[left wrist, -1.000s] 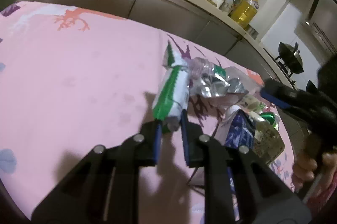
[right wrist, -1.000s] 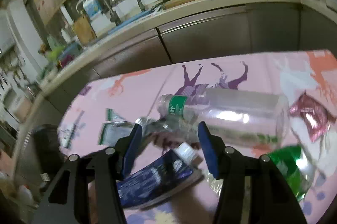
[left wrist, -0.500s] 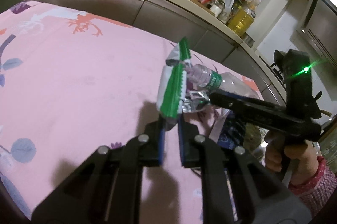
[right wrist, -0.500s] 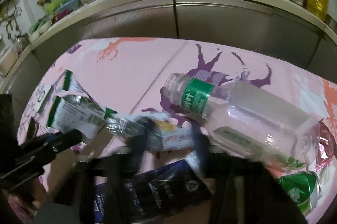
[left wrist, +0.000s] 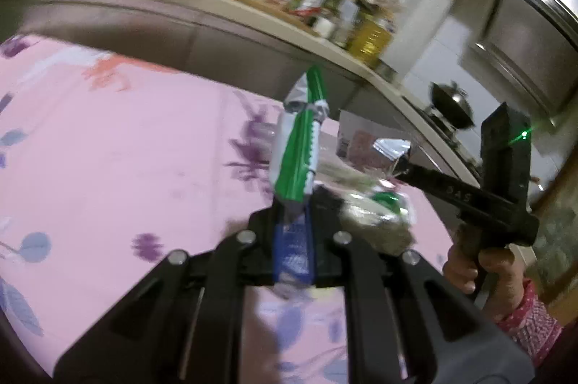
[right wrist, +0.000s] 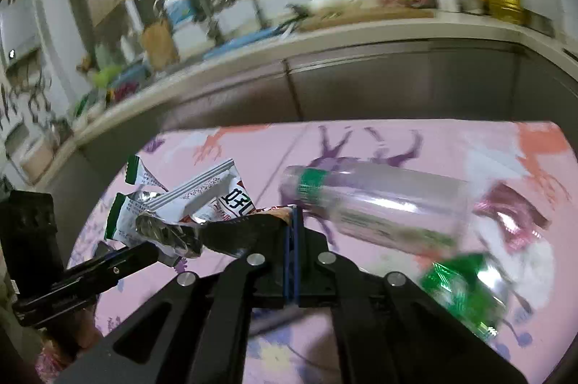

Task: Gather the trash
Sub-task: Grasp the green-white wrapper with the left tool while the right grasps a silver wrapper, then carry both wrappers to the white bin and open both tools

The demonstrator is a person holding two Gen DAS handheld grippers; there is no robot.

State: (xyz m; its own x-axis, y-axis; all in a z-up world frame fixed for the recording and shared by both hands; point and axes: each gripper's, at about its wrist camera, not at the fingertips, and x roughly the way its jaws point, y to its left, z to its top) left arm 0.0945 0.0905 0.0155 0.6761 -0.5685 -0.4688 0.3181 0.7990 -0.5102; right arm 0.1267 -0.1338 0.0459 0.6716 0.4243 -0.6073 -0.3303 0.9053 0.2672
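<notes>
While the left gripper (left wrist: 293, 221) clamps a green-and-white wrapper (left wrist: 298, 152), the right gripper (right wrist: 291, 225) pinches a silvery packet (right wrist: 216, 214). Its jaws have just closed.

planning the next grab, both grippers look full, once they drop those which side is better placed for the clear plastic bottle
Right, probably. The clear plastic bottle lies just ahead of the right gripper, which is shut on a foil wrapper. The left gripper, shut on the green and white wrapper, sits further off.

One clear plastic bottle (right wrist: 375, 214), three snack wrappers (right wrist: 202, 203), one green can (right wrist: 466, 293)
</notes>
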